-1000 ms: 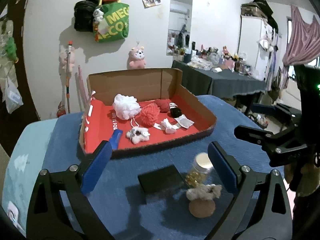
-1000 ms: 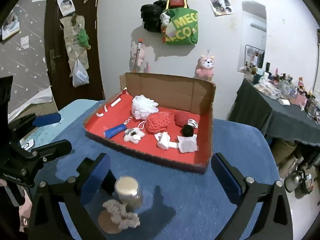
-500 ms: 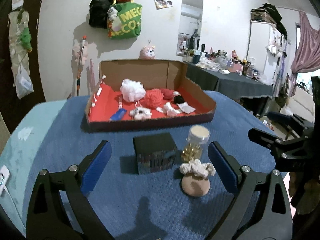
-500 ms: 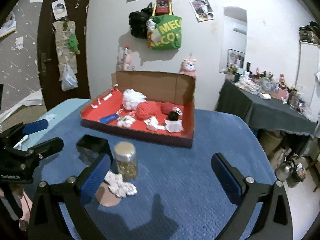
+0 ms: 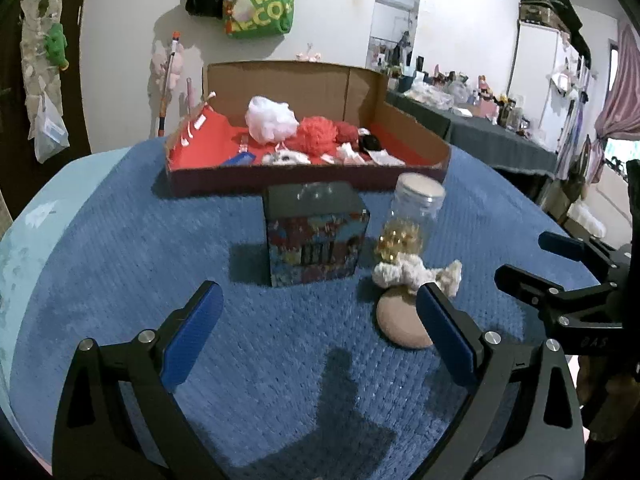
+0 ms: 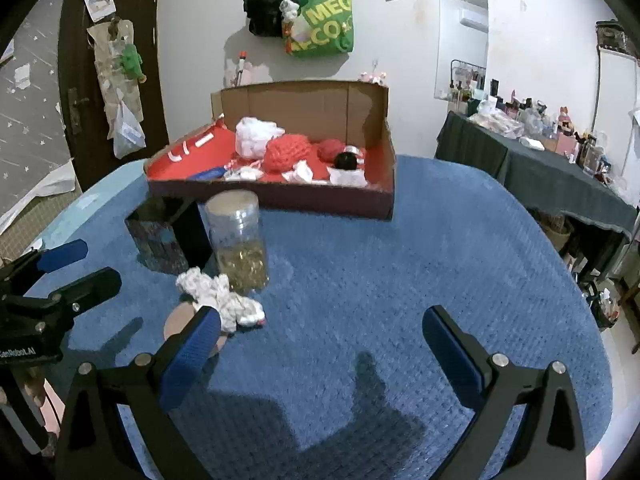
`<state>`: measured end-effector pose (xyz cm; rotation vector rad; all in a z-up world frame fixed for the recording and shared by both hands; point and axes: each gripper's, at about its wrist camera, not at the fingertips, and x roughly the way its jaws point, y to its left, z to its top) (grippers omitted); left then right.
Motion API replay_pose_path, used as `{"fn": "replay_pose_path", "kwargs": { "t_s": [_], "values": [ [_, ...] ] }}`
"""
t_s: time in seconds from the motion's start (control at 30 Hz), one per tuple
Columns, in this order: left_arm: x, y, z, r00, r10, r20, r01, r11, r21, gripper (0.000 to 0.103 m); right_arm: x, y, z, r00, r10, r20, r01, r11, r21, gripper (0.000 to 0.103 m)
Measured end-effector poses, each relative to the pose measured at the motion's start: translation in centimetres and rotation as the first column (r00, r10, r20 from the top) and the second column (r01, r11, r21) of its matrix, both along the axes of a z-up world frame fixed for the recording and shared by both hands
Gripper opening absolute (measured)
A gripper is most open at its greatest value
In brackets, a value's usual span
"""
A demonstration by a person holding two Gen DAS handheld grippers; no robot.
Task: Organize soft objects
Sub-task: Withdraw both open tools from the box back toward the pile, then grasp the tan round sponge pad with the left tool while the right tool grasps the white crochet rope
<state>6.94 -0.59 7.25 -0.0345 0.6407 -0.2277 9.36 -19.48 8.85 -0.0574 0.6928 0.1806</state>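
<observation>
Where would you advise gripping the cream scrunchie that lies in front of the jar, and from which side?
Pinch the cream scrunchie across its bunched middle, coming from above on the near side. It lies limp, partly on the tan pad, and the jar crowds its far edge, so I judge that the near side is clearer.

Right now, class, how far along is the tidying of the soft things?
Done: a white puff and red yarn ball lie in the cardboard box. In hand: nothing; the left gripper and right gripper are open. Left: the cream scrunchie and tan pad on the blue table.
</observation>
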Motion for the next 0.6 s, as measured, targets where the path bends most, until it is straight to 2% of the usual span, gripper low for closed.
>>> {"fn": "replay_pose_path", "kwargs": {
  "t_s": [0.4,0.6],
  "values": [
    [0.1,-0.9,-1.2,0.999,-0.022,-0.033,0.022,1.000,0.011,0.099,0.5,-0.5,-1.3,0.999,-0.007,-0.036,0.007,1.000,0.000,0.103],
    [0.6,-2.0,-1.9,0.996,-0.063,-0.070,0.064,0.998,0.007,0.099,1.0,-1.3,-1.7,0.998,-0.012,-0.054,0.013,1.000,0.016,0.103]
  ]
}}
